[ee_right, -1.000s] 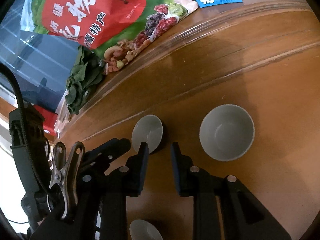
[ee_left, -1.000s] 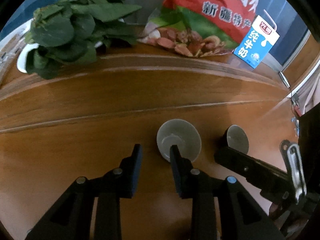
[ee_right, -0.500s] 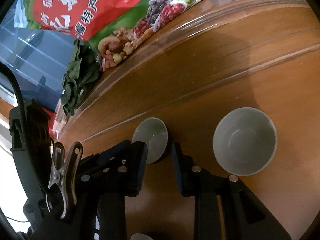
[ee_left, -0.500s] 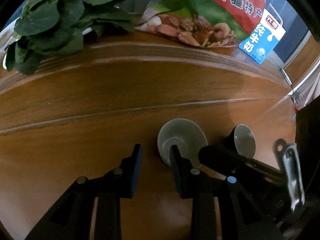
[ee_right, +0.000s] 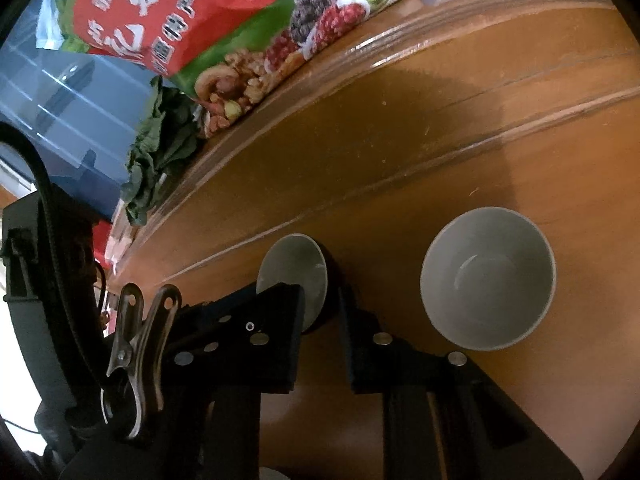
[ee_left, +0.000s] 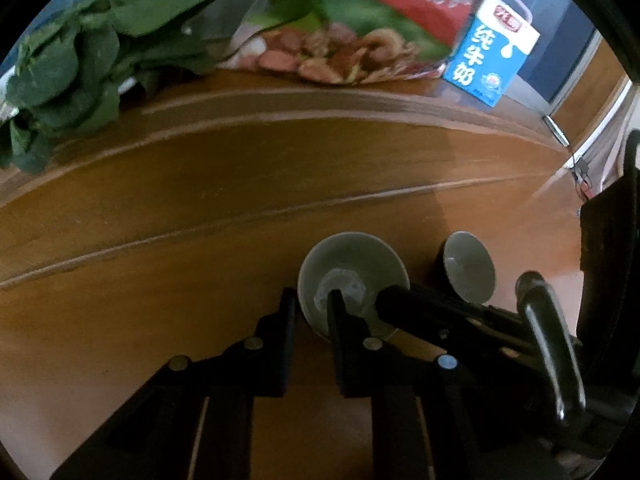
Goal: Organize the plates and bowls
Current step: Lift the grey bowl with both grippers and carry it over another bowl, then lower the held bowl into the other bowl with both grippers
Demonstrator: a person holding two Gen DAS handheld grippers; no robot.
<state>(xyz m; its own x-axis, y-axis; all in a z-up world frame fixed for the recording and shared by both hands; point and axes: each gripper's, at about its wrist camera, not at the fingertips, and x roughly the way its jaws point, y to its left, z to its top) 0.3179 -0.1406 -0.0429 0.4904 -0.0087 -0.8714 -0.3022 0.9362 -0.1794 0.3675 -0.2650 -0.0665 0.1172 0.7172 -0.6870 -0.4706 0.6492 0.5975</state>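
Left wrist view, 6 o'clock: left gripper (ee_left: 312, 312), jaws narrow, astride the near rim of the small bowl (ee_left: 354, 256). One finger inside the bowl, the other outside on the wooden surface (ee_left: 200, 200). Cannot tell whether the rim is pinched or merely straddled.

From 4 o'clock: a finger (ee_left: 408, 308) of the right gripper, slanting in with its tip at the small bowl's right edge. Just beyond it, at 3 o'clock: the large bowl (ee_left: 468, 272), upright, near the small one but apart from it.

Right wrist view, 6 o'clock: right gripper (ee_right: 322, 308), jaws narrow, set at the same small bowl (ee_right: 292, 264). Left finger in front of the bowl's inside, right finger beside its shadowed outer wall. Grip here also impossible to tell, partly hidden by the left gripper, which crowds in from 8 o'clock with a metal clip (ee_right: 136, 340) on its body. At 4 o'clock: the large bowl (ee_right: 488, 278), empty, mouth up, clear of both grippers.

Along the far edge of the surface in the left view: leafy greens (ee_left: 80, 68) at 10 o'clock, a red and green snack bag (ee_left: 360, 12) at 12 o'clock, a blue and white milk carton (ee_left: 492, 52) at 1 o'clock.
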